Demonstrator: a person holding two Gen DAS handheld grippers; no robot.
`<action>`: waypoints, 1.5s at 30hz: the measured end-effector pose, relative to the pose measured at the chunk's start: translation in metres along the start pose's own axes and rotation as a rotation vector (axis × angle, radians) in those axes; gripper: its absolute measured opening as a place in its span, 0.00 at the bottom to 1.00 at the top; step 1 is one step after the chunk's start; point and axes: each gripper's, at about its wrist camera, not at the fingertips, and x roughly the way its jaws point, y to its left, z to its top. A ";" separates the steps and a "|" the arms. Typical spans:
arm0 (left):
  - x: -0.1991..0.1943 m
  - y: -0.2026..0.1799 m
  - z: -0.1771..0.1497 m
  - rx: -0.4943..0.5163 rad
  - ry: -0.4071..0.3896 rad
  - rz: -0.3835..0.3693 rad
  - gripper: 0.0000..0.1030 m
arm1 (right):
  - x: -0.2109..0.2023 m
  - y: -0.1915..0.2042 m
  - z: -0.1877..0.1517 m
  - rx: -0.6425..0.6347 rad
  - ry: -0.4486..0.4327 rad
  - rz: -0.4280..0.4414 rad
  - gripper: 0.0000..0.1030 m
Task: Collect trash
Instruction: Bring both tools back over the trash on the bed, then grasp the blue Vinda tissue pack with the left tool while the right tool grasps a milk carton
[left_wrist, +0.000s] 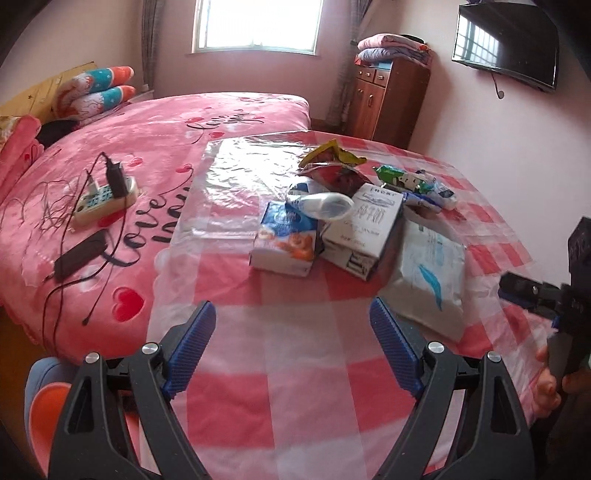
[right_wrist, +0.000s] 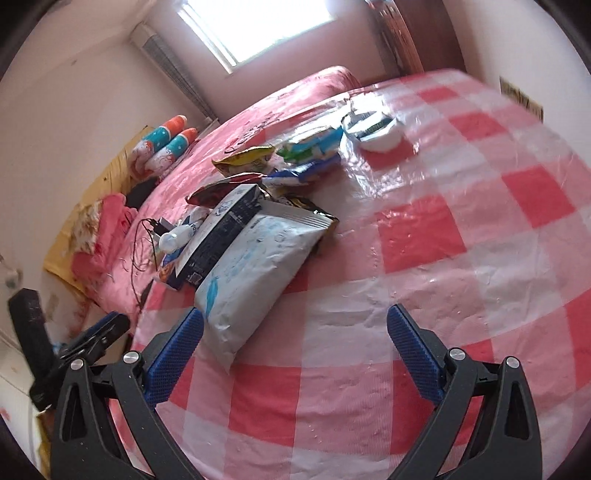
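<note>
A heap of trash lies on the red-and-white checked table cover (left_wrist: 295, 387): a white pouch with blue print (left_wrist: 430, 275) (right_wrist: 255, 269), a white carton (left_wrist: 365, 225) (right_wrist: 221, 229), a blue tissue pack (left_wrist: 286, 236), a clear plastic bottle (left_wrist: 321, 205), a red snack bag (left_wrist: 332, 175) and a yellow snack bag (left_wrist: 332, 153) (right_wrist: 243, 158). My left gripper (left_wrist: 293, 317) is open and empty, short of the heap. My right gripper (right_wrist: 295, 325) is open and empty, its left finger beside the pouch's near end. The right gripper also shows in the left wrist view (left_wrist: 532, 295).
A white bowl-like container (right_wrist: 373, 127) sits further back on the table. A pink bed (left_wrist: 110, 166) on the left holds a power strip (left_wrist: 107, 195), cables and pillows. A wooden cabinet (left_wrist: 384, 99) and a wall TV (left_wrist: 506, 44) stand behind.
</note>
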 end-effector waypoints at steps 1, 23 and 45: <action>0.007 0.001 0.004 0.003 0.006 0.003 0.84 | 0.001 0.000 0.001 0.002 0.004 0.008 0.95; 0.085 0.016 0.045 0.048 0.072 -0.019 0.69 | 0.013 0.004 0.037 -0.035 0.002 0.028 0.95; 0.079 -0.038 0.025 0.091 0.097 -0.101 0.52 | 0.051 0.019 0.078 0.007 0.041 0.148 0.77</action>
